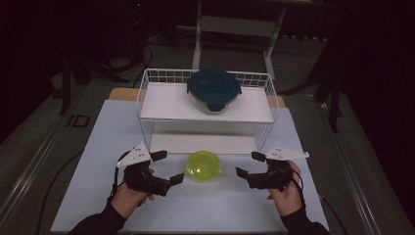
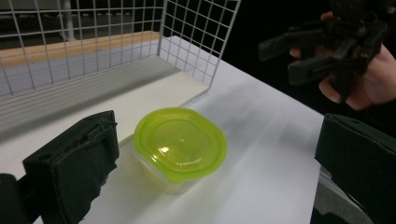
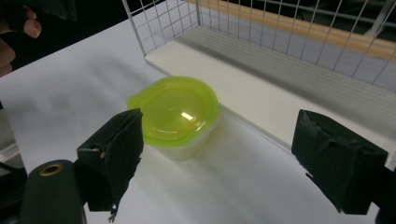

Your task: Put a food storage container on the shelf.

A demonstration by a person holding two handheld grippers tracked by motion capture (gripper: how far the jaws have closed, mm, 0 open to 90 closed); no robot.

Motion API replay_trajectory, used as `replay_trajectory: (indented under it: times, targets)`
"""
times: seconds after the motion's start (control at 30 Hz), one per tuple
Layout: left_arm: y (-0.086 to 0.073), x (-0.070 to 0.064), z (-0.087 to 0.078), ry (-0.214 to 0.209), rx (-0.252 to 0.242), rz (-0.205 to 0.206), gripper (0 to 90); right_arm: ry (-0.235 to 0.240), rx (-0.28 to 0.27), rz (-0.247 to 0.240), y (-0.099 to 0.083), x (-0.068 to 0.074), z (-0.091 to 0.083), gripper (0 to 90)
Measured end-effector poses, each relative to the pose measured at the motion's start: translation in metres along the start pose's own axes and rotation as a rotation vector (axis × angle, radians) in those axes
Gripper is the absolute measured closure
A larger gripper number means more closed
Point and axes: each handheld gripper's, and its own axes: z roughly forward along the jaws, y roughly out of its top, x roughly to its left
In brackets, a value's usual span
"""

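**High view: two open tongs flank a small green tub**

High view shows my left gripper (image 1: 163,167) and my right gripper (image 1: 249,164) resting on the white tabletop (image 1: 98,147), each with its jaws spread wide and holding nothing. Between them, just in front of the white wire shelf rack (image 1: 147,98), sits the small round translucent plastic container with the lime-green snap lid (image 1: 203,166). It stands upright on the table, touching neither gripper.

I judge it light and probably empty, with thin walls that would flex under a hard squeeze. The lid is glossy and slightly domed, so my padded jaws could slip there. I would take it low across the clear body, below the lid's rim, and away from the small tab that juts from the lid's edge.

On the rack's upper shelf stands a round glass dish with a dark teal clip lid (image 1: 213,90), which looks heavier and stiffer.
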Motion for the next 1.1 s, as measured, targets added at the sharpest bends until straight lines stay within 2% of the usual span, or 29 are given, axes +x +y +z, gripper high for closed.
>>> replay_trajectory:
  times: [0.07,0.2,0.23,0.27,0.3,0.37,0.4,0.43,0.47,0.5,0.6,0.67,0.7,0.73,0.77,0.8,0.83,0.87,0.9,1.0,1.07,1.1]
  targets:
    - [0.003,0.003,0.004,0.004,0.014,-0.020,0.0,0.026,0.025,0.056,0.001,-0.001,0.004,14.4]
    - [0.007,0.009,0.010,-0.005,0.048,-0.064,0.0,0.054,0.036,0.136,0.003,-0.004,0.010,12.9]
    - [0.007,0.009,0.010,-0.005,0.048,-0.064,0.0,0.054,0.036,0.136,0.003,-0.004,0.010,12.9]
    - [0.008,0.012,0.012,-0.012,0.061,-0.085,0.0,0.068,0.038,0.154,0.003,-0.005,0.012,12.6]
    - [0.008,0.016,0.015,-0.024,0.069,-0.111,0.0,0.077,0.046,0.196,0.005,-0.007,0.016,13.2]
    - [0.008,0.019,0.019,-0.036,0.087,-0.138,0.0,0.096,0.059,0.222,0.006,-0.007,0.019,13.4]
    - [0.008,0.019,0.019,-0.036,0.087,-0.138,0.0,0.096,0.059,0.222,0.006,-0.007,0.019,13.4]
    - [0.008,0.023,0.023,-0.058,0.109,-0.179,0.0,0.120,0.074,0.247,0.006,-0.008,0.024,15.6]
    - [0.008,0.023,0.023,-0.058,0.109,-0.179,0.0,0.120,0.074,0.247,0.006,-0.008,0.024,15.6]
    - [0.006,0.026,0.027,-0.083,0.128,-0.207,0.0,0.129,0.081,0.276,0.006,-0.010,0.029,17.5]
    - [0.005,0.029,0.031,-0.089,0.146,-0.226,0.0,0.131,0.099,0.299,0.006,-0.011,0.035,17.8]
    - [0.003,0.034,0.035,-0.102,0.142,-0.263,0.7,0.131,0.116,0.324,0.004,-0.012,0.041,19.2]
    - [0.002,0.035,0.037,-0.097,0.147,-0.272,0.9,0.128,0.128,0.343,0.004,-0.013,0.045,23.5]
    - [0.002,0.036,0.038,-0.092,0.152,-0.282,0.9,0.128,0.128,0.343,0.004,-0.013,0.045,23.5]
    - [0.000,0.040,0.042,-0.071,0.166,-0.322,6.2,0.126,0.143,0.368,0.003,-0.015,0.050,25.0]
    - [0.000,0.040,0.042,-0.071,0.166,-0.322,8.2,0.126,0.143,0.368,0.003,-0.015,0.050,25.0]
    - [-0.001,0.043,0.044,-0.082,0.169,-0.353,12.8,0.127,0.157,0.391,0.002,-0.016,0.054,26.0]
    - [-0.002,0.045,0.045,-0.088,0.173,-0.378,12.8,0.127,0.157,0.391,0.002,-0.016,0.054,26.0]
    - [-0.004,0.047,0.048,-0.094,0.188,-0.416,14.8,0.134,0.169,0.412,0.002,-0.017,0.059,27.6]
    - [-0.006,0.049,0.052,-0.074,0.207,-0.439,21.0,0.132,0.183,0.429,0.001,-0.018,0.063,29.8]
    - [-0.008,0.052,0.056,-0.074,0.222,-0.472,23.2,0.136,0.195,0.450,0.000,-0.019,0.068,32.1]
    - [-0.009,0.053,0.057,-0.066,0.231,-0.487,27.9,0.142,0.208,0.474,-0.002,-0.021,0.072,34.7]
